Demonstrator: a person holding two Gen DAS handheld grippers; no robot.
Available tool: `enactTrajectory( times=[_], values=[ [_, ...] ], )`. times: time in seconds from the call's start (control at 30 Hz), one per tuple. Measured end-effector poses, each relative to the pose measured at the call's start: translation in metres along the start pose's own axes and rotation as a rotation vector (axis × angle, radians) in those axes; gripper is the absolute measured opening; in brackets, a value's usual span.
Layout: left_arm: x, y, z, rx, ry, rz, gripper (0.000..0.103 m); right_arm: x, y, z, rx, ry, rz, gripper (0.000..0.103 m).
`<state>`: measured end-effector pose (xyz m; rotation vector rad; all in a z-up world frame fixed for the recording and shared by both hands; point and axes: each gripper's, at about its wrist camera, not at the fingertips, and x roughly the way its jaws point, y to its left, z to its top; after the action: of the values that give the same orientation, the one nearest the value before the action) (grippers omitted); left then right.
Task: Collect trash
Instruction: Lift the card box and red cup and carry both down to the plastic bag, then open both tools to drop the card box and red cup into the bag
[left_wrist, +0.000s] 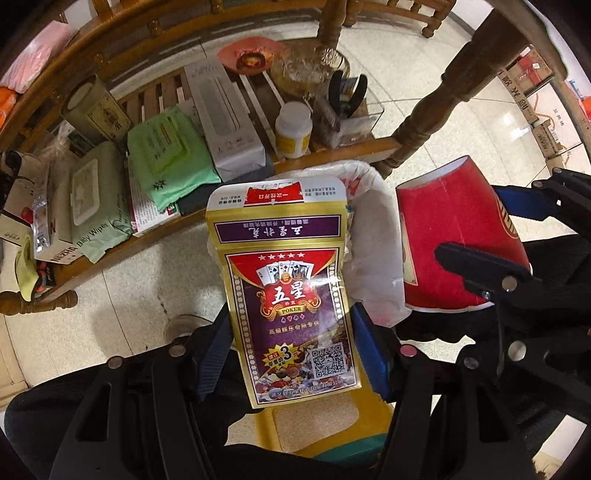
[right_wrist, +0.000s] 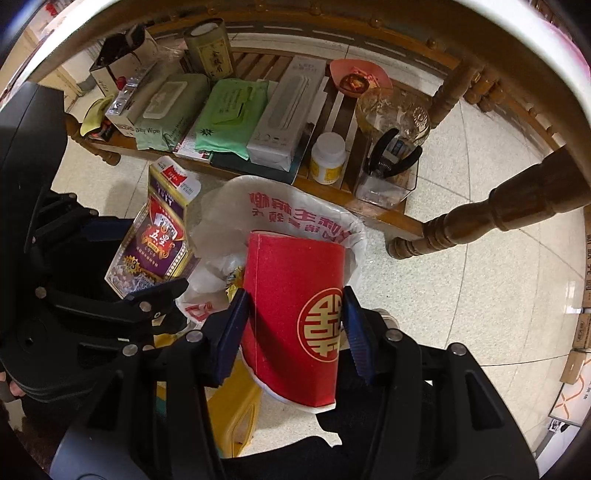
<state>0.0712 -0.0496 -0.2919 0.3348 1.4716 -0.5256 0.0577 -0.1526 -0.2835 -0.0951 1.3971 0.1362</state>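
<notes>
My left gripper (left_wrist: 291, 354) is shut on a gold and purple poker card box (left_wrist: 291, 295), held flat above the white bag-lined trash bin (left_wrist: 373, 236). My right gripper (right_wrist: 295, 325) is shut on a red paper cup (right_wrist: 295, 306) with a gold emblem, tilted over the same bin (right_wrist: 295, 206). The cup also shows at the right of the left wrist view (left_wrist: 454, 229), and the card box at the left of the right wrist view (right_wrist: 159, 240). The two grippers are side by side over the bin.
A low wooden shelf (left_wrist: 332, 151) under the table holds wipes packs (left_wrist: 92, 206), a green pack (left_wrist: 173, 162), a white box (left_wrist: 229, 122), a pill bottle (left_wrist: 293, 129) and pliers (left_wrist: 347, 92). A turned table leg (right_wrist: 498, 218) stands right. A yellow stool (left_wrist: 314, 421) is below.
</notes>
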Motion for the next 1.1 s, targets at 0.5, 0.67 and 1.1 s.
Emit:
enactTrajectory(
  times=[0.5, 0.67, 1.1],
  values=[
    [0.066, 0.014, 0.022, -0.086, 0.112, -0.042, 0.062, 0.062, -0.012, 0.018, 0.012, 0.063, -0.017, 0.051],
    [0.091, 0.020, 0.025, -0.110, 0.159, -0.069, 0.062, 0.081, -0.019, 0.021, 0.026, 0.097, -0.010, 0.051],
    [0.142, 0.025, 0.031, -0.133, 0.259, -0.094, 0.062, 0.130, -0.032, 0.032, 0.085, 0.188, 0.024, 0.051]
  ],
)
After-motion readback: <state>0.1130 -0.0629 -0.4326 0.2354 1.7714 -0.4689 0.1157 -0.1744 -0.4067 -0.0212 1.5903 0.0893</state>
